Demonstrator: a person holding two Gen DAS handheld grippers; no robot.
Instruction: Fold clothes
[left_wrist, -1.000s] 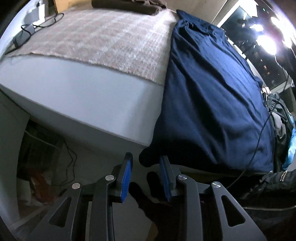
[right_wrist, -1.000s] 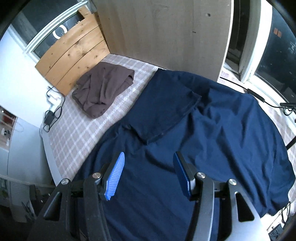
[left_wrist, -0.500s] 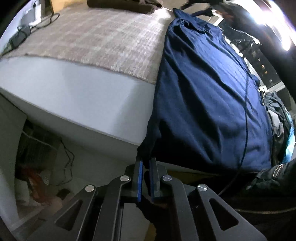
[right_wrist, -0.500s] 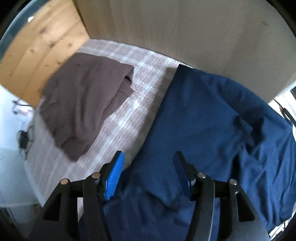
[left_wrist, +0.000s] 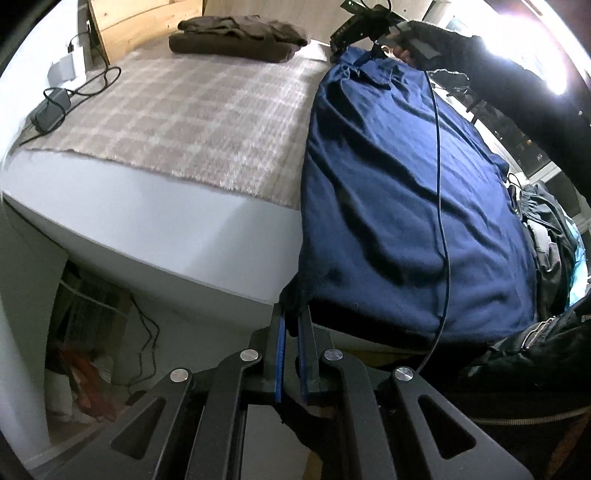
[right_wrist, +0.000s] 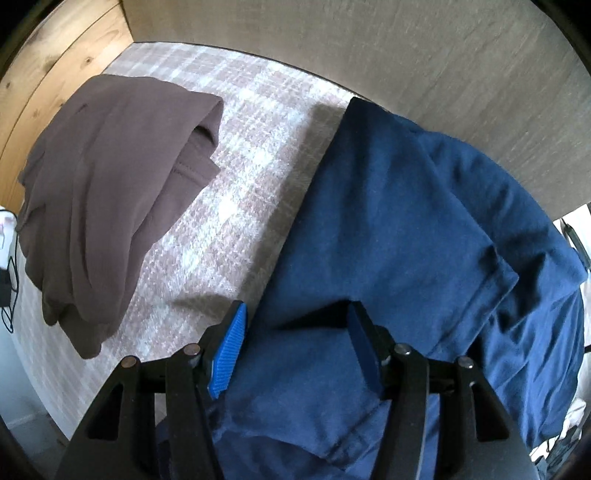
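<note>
While the navy shirt lies spread along one side of the bed, on the plaid blanket with its hem hanging over the mattress edge, the left claw is clamped on the lowest hanging corner of that hem, blue pads pressed together on the cloth. At the far end of the shirt the right claw points down over the fabric, its pads apart; one blue pad is above the shirt's side edge next to the blanket, the other over the navy cloth, and nothing is pinched between them. In the left wrist view a gloved hand holds that claw above the shirt's top end. A folded brown garment rests on the blanket, apart from the shirt, near the wooden headboard. A charger and cable lie at the blanket's corner.
</note>
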